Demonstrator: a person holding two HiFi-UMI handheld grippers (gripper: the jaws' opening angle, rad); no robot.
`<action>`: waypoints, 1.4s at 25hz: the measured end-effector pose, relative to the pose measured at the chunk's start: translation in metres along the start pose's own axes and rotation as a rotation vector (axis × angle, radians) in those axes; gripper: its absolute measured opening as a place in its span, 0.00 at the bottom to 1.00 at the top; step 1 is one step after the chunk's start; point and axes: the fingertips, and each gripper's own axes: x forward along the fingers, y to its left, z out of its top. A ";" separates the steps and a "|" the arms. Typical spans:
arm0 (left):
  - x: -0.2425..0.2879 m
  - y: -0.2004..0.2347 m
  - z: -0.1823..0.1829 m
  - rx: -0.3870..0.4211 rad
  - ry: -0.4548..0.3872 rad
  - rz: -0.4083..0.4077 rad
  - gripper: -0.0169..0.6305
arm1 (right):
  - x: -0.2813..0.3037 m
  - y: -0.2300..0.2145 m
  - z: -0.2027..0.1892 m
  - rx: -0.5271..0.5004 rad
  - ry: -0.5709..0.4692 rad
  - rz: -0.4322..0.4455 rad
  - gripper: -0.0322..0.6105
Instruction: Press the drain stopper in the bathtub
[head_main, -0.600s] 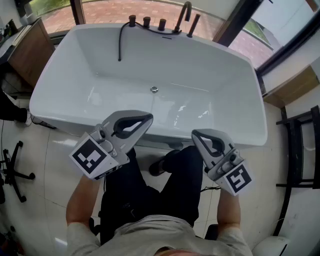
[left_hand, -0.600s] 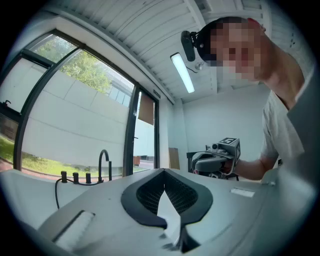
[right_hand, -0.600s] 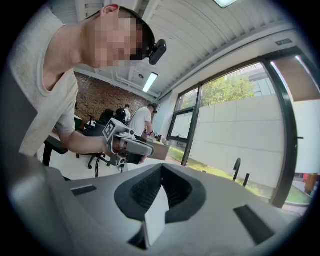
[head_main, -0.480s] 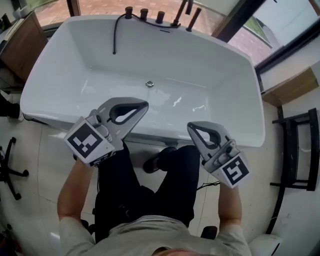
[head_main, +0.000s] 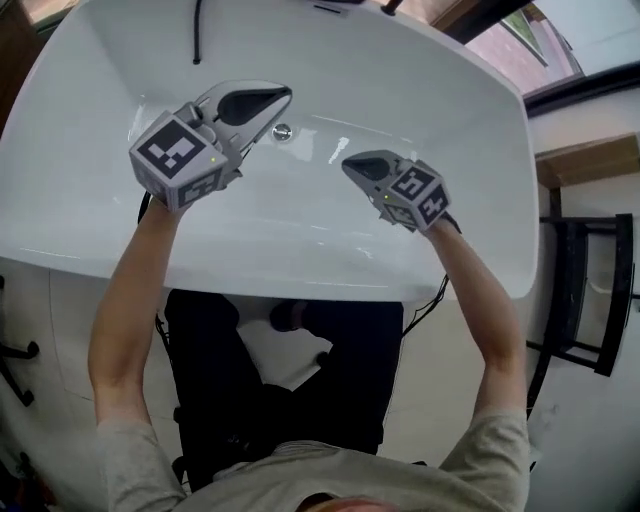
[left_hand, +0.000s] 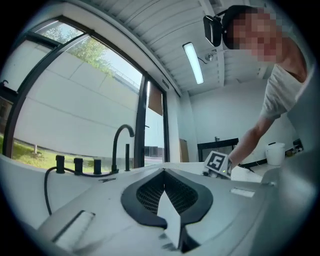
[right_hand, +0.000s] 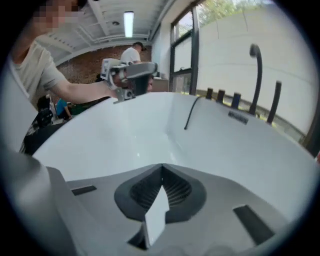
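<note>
The round chrome drain stopper (head_main: 282, 132) sits on the floor of the white bathtub (head_main: 470, 150). My left gripper (head_main: 288, 95) is shut and empty, its tip just above and a little right of the stopper in the head view. In its own view the left gripper (left_hand: 163, 171) points toward the dark taps (left_hand: 77, 165); the stopper is hidden there. My right gripper (head_main: 347, 164) is shut and empty, over the tub floor to the stopper's right. The right gripper (right_hand: 161, 166) in its own view faces the tub's far wall.
A black shower hose (head_main: 196, 35) hangs into the tub at the back. A tall dark spout (right_hand: 256, 67) and handles stand on the far rim. A black rack (head_main: 575, 290) stands right of the tub. The person's legs (head_main: 300, 370) are against the near rim.
Both grippers have moved forward from outside the near rim to over the tub floor. The left one has come close to the stopper. The head has leaned over the tub.
</note>
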 end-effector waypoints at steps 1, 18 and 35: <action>0.004 0.003 -0.015 -0.001 0.017 -0.009 0.02 | 0.025 -0.014 -0.017 0.054 0.029 0.023 0.05; 0.011 0.048 -0.084 -0.354 0.110 0.095 0.02 | 0.377 -0.142 -0.162 0.003 0.226 -0.113 0.05; 0.004 0.051 -0.096 -0.312 0.165 0.127 0.02 | 0.396 -0.175 -0.176 0.079 0.338 -0.099 0.06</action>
